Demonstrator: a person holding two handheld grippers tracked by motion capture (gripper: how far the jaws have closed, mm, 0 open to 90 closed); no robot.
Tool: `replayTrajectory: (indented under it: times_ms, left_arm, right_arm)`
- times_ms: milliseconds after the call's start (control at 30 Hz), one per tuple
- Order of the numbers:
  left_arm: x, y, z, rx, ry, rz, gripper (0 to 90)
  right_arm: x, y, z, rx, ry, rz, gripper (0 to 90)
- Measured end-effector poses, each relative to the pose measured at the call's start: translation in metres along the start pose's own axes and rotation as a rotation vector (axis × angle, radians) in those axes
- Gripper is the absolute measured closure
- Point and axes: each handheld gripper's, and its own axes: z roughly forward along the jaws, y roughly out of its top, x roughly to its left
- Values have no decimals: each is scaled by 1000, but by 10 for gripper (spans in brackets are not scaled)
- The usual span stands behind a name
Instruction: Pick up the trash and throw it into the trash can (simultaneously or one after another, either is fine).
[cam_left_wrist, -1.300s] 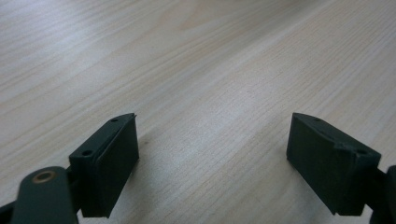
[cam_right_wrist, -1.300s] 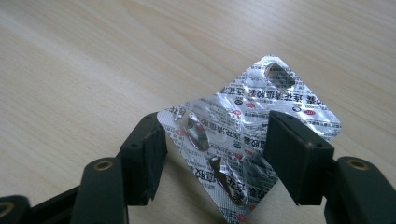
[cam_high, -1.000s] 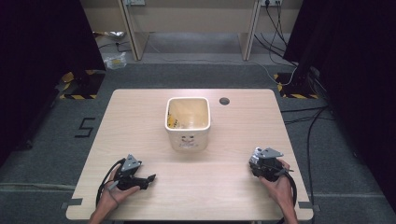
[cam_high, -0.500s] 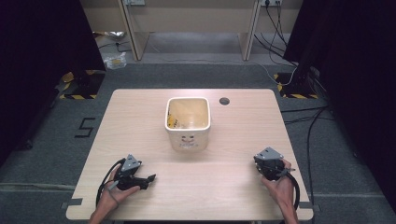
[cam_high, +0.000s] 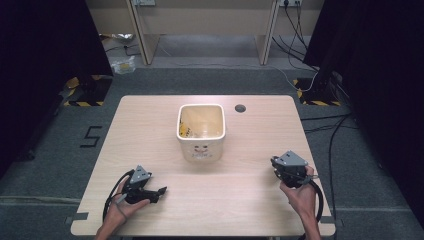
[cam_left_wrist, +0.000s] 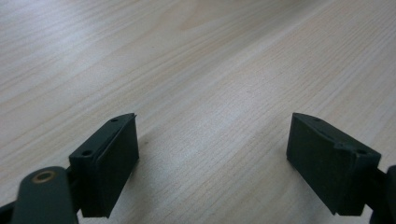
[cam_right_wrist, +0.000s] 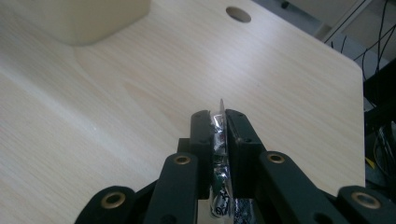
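L gripper rests on the table, front-left of the bin, jaws wide apart w/ nothing between, just bare pale woodgrain under matte black pads. Bin is mid-table: cream, squarish, rounded corners, face print on front, yellow bits inside. R gripper is front-right of the bin, jaws just closed tight on a packet: thin, crinkly, shiny clear film w/ dark print. Risk: slick film held by a thin part, so it could slide out or tear en route to bin, or snag on its rim.
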Motion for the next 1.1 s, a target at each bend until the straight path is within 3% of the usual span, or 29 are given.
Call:
replayTrajectory:
  times_ms: [200, 400, 833, 1100]
  left_arm:
    - [0, 0, 0, 0, 0, 0, 157]
    - [0, 0, 0, 0, 0, 0, 157]
    - [0, 0, 0, 0, 0, 0, 157]
    - [0, 0, 0, 0, 0, 0, 158]
  right_arm:
    - [4, 23, -11, -78, 36, 2, 825]
    - [8, 34, -15, -110, 54, -6, 825]
    - [8, 50, -18, -162, 74, 0, 825]
    - [9, 52, -15, -162, 86, 8, 825]
